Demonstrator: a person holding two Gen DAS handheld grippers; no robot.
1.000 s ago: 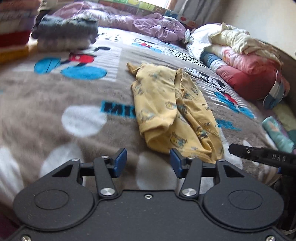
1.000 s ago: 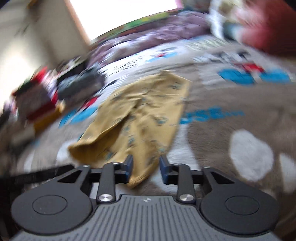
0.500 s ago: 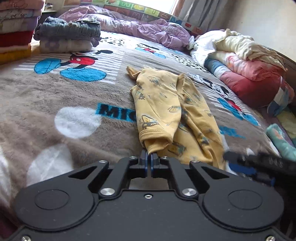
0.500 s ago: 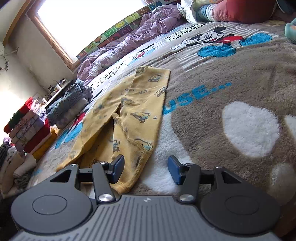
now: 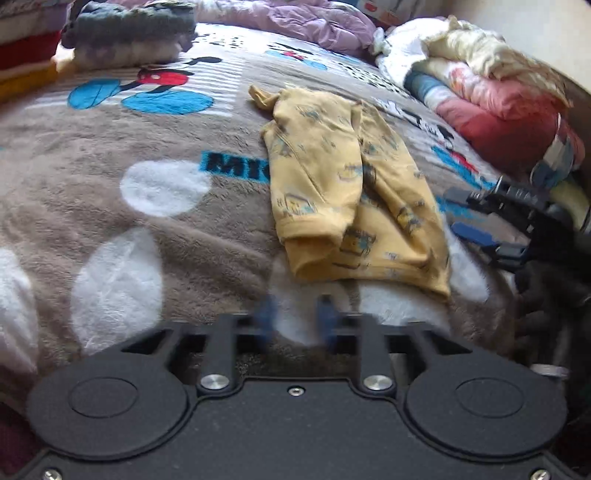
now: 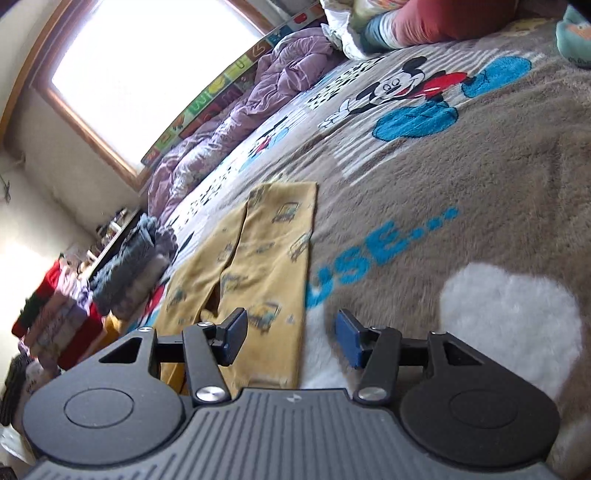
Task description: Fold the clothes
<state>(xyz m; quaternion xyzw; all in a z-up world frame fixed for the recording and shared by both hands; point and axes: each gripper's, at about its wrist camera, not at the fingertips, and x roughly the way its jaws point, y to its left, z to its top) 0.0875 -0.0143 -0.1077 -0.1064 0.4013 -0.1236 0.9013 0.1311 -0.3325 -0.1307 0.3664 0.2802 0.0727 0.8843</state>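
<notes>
Yellow trousers (image 5: 343, 192) with a small vehicle print lie on the brown plush blanket (image 5: 110, 206), roughly in the middle of the bed. They are not flat yet: in the left wrist view one leg is doubled over the other and the near hem is bunched into a thick roll, while the far end trails off in a twisted tip. From the right wrist view the two legs lie side by side with a dark gap between them.

The step in hand looks like the spreading-out that comes before the first fold. The left gripper (image 5: 297, 319) has just been opening; its blue pads are blurred and stand apart over the blanket just short of the near hem, with nothing between them. The right gripper (image 6: 291, 338) also stands open, its pads on either side of the near edge of the cloth but not pressing on it.

The next move probably calls for each gripper to pinch one corner of the near end, taking only the layers it means to lift, and then to draw the cloth taut so that the rolled hem opens. Thin soft fabric like this would likely slip or drag the blanket pile along if caught too shallowly.

Further out, folded piles (image 5: 129, 40), a purple quilt (image 5: 306, 22) and heaped bedding (image 5: 491, 85) line the edges.
</notes>
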